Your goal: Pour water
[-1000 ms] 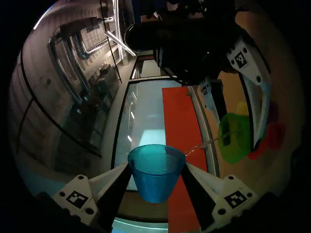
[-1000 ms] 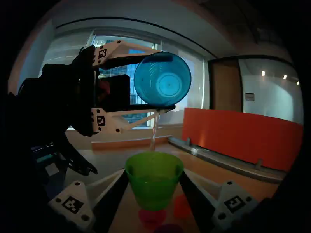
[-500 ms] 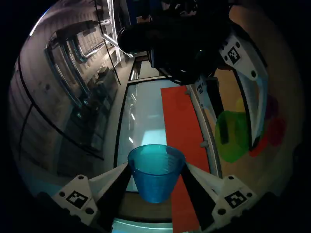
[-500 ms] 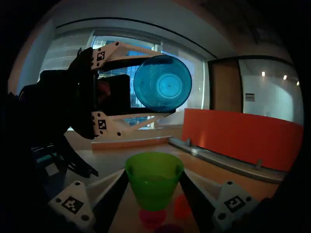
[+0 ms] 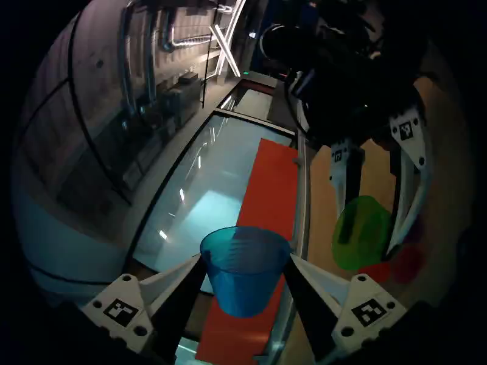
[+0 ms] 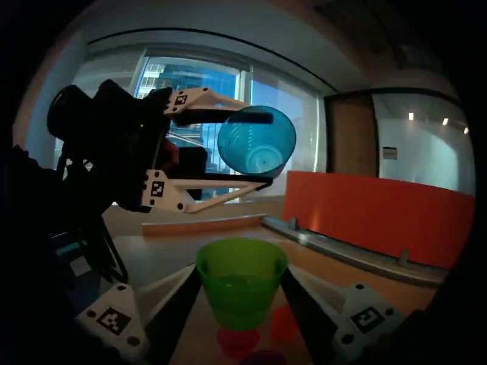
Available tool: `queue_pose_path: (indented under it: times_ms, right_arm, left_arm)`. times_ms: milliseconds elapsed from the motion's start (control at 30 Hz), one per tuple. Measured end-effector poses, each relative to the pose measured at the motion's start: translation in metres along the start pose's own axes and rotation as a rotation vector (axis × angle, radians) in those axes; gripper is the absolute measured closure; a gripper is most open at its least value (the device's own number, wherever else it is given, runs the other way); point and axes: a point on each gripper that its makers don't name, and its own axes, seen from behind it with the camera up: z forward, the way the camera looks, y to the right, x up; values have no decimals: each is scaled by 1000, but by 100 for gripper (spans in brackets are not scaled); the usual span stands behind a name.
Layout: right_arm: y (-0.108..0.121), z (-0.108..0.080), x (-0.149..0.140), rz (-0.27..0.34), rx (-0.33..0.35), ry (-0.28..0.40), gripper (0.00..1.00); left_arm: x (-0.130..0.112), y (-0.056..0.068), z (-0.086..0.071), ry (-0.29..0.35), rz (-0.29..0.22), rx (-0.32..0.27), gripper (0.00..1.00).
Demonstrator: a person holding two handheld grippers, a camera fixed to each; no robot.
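A green cup (image 6: 241, 286) is pinched between the right tongs (image 6: 241, 269) and held upright over the bench (image 6: 322, 264); some water is seen in its lower part. Above the green cup and a little beyond it, a blue cup (image 6: 257, 141) is gripped by the left tongs (image 5: 245, 260), which press on both its sides, and is tipped well over. No stream is seen between the cups. The pour is judged done or nearly so; whether water remains in the blue cup cannot be told. Righting it and setting both cups down appear to be left.
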Motion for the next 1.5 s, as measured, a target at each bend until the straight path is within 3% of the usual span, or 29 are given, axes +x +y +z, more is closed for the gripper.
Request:
queue_pose_path:
  times_ms: [100, 200, 300, 400, 900, 1000, 1100, 1300, 1500]
  right_arm:
    - [-1, -2, 2, 2, -3, 3, 11]
    - [-2, -4, 2, 2, -6, 6, 11]
    - [-3, -5, 3, 2, -10, 7, 11]
    - [-3, -7, 3, -1, -14, 8, 11]
    - [-7, -16, 10, -4, -24, 17, 11]
    - [-7, -18, 11, -7, -27, 18, 11]
    - [-5, -19, 12, -5, -32, 19, 11]
    - [-1, -23, 15, 2, -43, 21, 11]
    - [9, -34, 10, 9, -69, 7, 11]
  left_arm:
    - [-10, 0, 1, -19, -146, -14, 15]
    - [-16, 0, 0, -31, -322, -34, 15]
    - [-18, -2, 1, -20, -488, -54, 15]
    - [-19, -5, 0, 0, -618, -64, 15]
    - [-33, 1, 4, 38, -1091, -136, 15]
    - [-39, 4, 5, 37, -1145, -140, 15]
    - [-43, 7, 5, 30, -1164, -144, 15]
    - [-49, 10, 0, 16, -1144, -142, 15]
    - [-73, 32, -8, -49, -1139, -143, 15]
